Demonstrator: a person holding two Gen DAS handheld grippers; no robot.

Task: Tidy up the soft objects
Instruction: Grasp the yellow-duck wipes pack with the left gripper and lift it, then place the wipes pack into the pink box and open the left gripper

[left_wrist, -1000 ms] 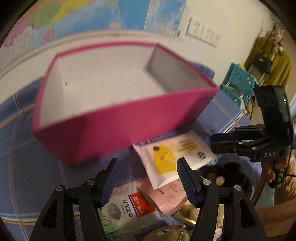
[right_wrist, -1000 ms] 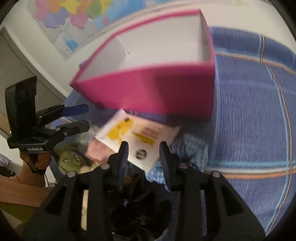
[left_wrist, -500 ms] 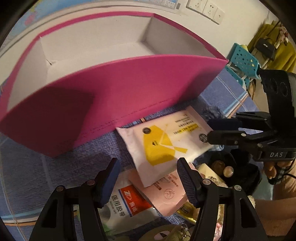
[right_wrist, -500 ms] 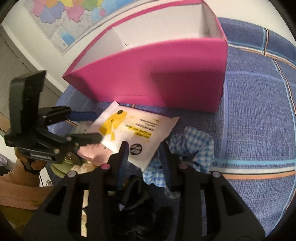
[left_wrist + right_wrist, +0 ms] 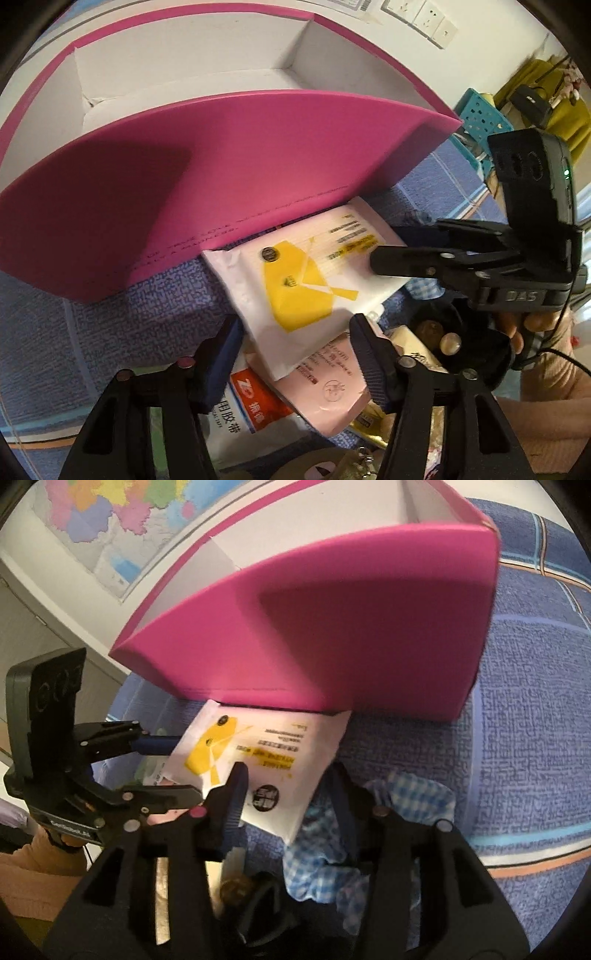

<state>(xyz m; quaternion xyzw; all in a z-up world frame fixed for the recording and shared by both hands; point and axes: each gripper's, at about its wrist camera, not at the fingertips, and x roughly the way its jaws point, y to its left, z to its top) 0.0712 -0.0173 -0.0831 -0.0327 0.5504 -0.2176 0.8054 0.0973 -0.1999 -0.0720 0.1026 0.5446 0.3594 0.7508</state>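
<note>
A white soft pack with a yellow label (image 5: 303,280) lies on the blue cloth against the near wall of the pink box (image 5: 229,155), on top of a pink pack (image 5: 328,384) and a white-and-red pack (image 5: 251,410). My left gripper (image 5: 295,328) is open, its fingers on either side of the white pack's near corner. My right gripper (image 5: 290,786) is open, straddling the same pack (image 5: 258,753) from the other side. A blue checked cloth (image 5: 402,812) lies under the right gripper. The pink box (image 5: 332,627) is empty inside.
A black item with beads (image 5: 447,336) and a gold packet (image 5: 410,343) lie by the pile. The blue striped cloth (image 5: 535,738) covers the surface. A teal stool (image 5: 480,122) and wall sockets (image 5: 417,18) are behind.
Both grippers have come down and forward toward the white pack. The right gripper has opened wider and now straddles the pack's edge.
</note>
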